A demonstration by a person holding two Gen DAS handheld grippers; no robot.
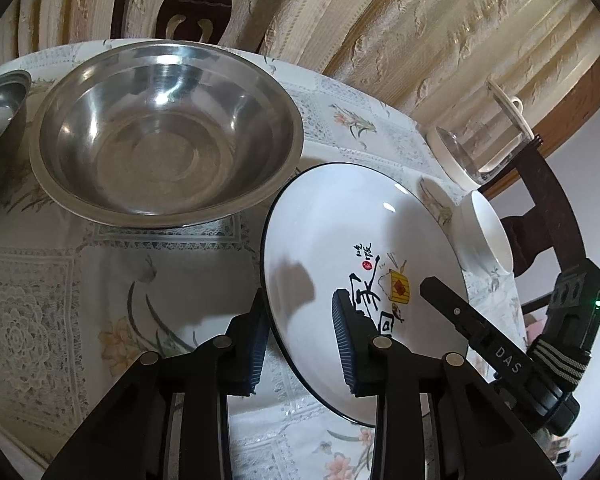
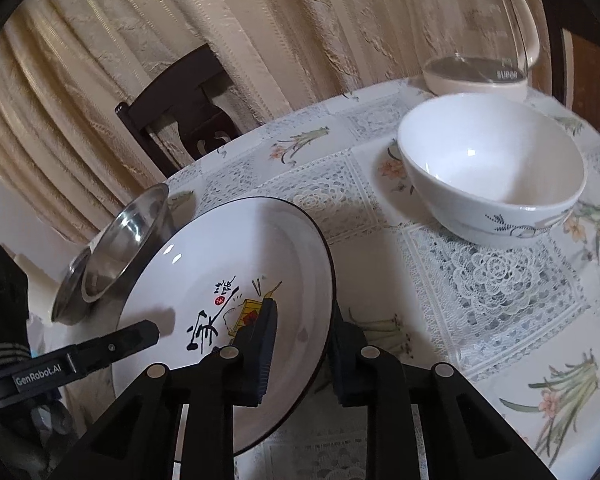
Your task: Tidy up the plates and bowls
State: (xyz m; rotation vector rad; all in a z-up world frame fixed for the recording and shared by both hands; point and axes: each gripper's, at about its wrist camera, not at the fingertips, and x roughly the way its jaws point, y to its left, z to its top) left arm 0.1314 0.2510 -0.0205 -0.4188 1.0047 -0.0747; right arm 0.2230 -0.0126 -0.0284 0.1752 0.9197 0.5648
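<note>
Both grippers, left [image 1: 302, 338] and right [image 2: 306, 356], straddle opposite rims of plate [image 1: 364, 248], jaws not visibly clamped; uneven lift could tip it into steel bowl [image 1: 166, 132].

A round table covered by a white lace-patterned floral tablecloth [image 2: 480, 280] stands before cream, textured, pleated curtains [image 2: 260, 32]. A dark carved wooden chair [image 2: 180, 116] sits at its far edge.

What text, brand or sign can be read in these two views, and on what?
"DAS": on the right black tool.
"GenRobot.AI": on the left black tool.
Black brush characters and red seal on the white black-rimmed plate: not legible to me.
Print on the clear glass kettle: too blurred.
</note>
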